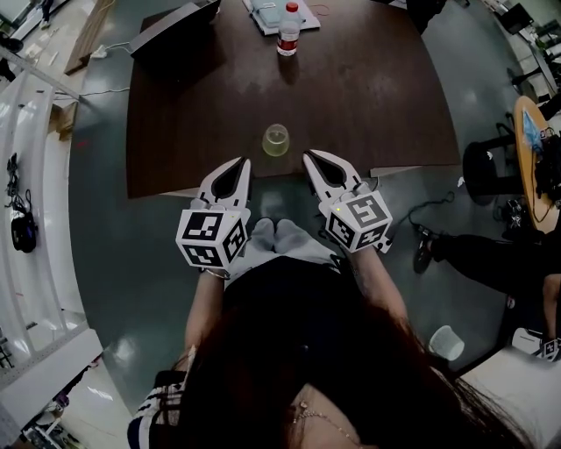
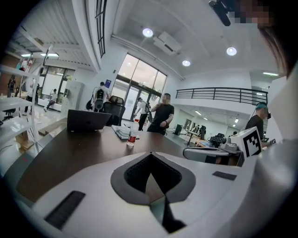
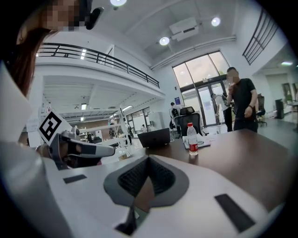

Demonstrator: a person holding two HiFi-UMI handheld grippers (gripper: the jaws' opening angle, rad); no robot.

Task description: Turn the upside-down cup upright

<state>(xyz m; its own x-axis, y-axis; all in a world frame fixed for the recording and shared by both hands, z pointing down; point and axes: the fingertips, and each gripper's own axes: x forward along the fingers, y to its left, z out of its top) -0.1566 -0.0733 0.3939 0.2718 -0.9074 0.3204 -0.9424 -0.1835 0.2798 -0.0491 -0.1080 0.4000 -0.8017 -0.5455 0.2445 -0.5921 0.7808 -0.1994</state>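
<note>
A small clear, yellowish cup (image 1: pixel 275 140) stands on the dark brown table (image 1: pixel 377 96), close to its front edge. From above I cannot tell which way up it is. My left gripper (image 1: pixel 243 162) hangs just below and left of the cup, off the table's edge, its jaws shut and empty. My right gripper (image 1: pixel 308 156) hangs just below and right of the cup, also shut and empty. Both are apart from the cup. The left gripper view shows shut jaws (image 2: pixel 150 154) and no cup. The right gripper view likewise shows shut jaws (image 3: pixel 148 159) and no cup.
A water bottle (image 1: pixel 287 29) stands at the table's far side beside papers (image 1: pixel 267 13), with a laptop (image 1: pixel 175 26) at the far left corner. A black stool (image 1: pixel 491 171) and another person's leg (image 1: pixel 473 254) are at the right. A person (image 3: pixel 242 100) stands beyond the table.
</note>
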